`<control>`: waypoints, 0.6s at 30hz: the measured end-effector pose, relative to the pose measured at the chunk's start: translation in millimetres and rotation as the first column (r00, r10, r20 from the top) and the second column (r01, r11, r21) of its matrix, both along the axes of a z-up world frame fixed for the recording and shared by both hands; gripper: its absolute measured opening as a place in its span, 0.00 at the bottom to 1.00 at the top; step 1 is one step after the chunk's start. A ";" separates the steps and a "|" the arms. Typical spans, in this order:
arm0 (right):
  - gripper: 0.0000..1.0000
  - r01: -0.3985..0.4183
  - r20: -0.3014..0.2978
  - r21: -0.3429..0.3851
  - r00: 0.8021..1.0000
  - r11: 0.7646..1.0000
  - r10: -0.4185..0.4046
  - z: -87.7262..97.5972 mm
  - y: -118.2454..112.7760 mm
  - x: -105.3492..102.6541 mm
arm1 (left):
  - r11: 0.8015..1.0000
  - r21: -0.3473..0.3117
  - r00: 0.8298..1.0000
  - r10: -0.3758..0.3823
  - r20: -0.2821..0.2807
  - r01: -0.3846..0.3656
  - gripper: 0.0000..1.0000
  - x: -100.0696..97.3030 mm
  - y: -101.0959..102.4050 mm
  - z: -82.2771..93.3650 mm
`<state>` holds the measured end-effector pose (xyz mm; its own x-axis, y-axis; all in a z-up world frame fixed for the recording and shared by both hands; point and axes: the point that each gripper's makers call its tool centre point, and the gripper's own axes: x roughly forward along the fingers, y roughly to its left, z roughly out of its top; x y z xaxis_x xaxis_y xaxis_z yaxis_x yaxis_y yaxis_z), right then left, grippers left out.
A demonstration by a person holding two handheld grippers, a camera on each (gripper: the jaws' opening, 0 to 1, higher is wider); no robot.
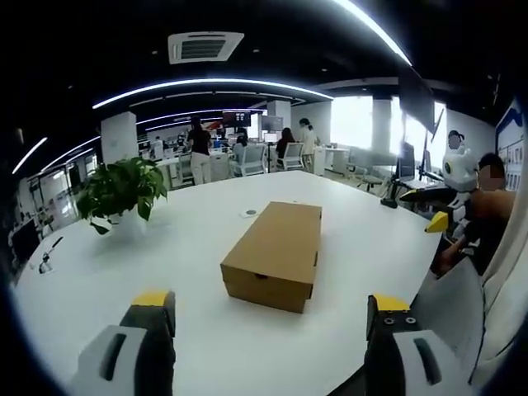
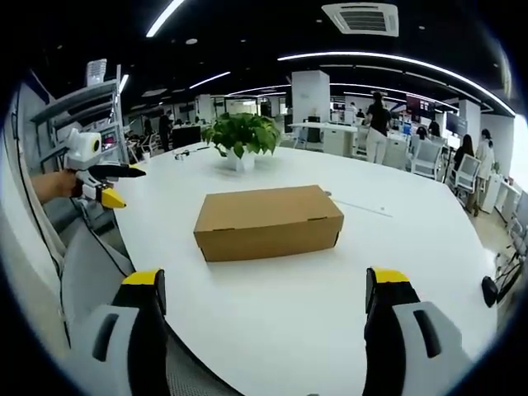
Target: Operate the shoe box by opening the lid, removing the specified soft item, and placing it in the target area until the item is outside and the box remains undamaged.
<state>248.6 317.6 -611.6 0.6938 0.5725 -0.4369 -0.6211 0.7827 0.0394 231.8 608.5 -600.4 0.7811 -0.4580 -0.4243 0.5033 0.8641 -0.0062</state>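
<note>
1. Box [image 1: 275,255]: brown cardboard, lid shut, lay flat on the white table [image 1: 190,247], near its middle. In the right gripper view the box [image 2: 268,221] showed its long side, lid edge running along the top.
2. Left gripper [image 1: 272,318]: jaws stood wide apart, yellow-tipped, holding nothing, short of the box and not touching it. It appeared in the right gripper view [image 2: 111,188] off the table edge, well apart from the box, with a hand [image 2: 56,184] on it.
3. Right gripper [image 2: 266,290]: jaws spread wide, empty, on the near side of the box with bare table between. It appeared in the left gripper view [image 1: 433,210] beyond the table edge, away from the box.
4. Plant [image 1: 122,190]: green, in a white pot, stood on the table well apart from the box.
5. Background: office desks, chairs and people beyond the box.
</note>
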 end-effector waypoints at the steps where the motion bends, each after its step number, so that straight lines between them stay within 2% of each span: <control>1: 0.96 0.000 0.000 0.001 1.000 1.000 0.000 0.0 0.0 -0.1 | 1.000 0.001 1.000 0.000 0.000 0.000 0.98 0.1 -0.4 0.0; 18: 0.96 -0.022 -0.002 -0.008 1.000 1.000 0.022 1.6 -1.3 -1.6 | 1.000 0.005 1.000 -0.018 0.002 0.018 0.99 0.8 -10.7 2.2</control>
<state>246.9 316.3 -609.9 0.6803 0.5839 -0.4430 -0.6380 0.7693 0.0342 232.6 597.8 -598.3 0.7738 -0.4699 -0.4248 0.5190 0.8548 -0.0003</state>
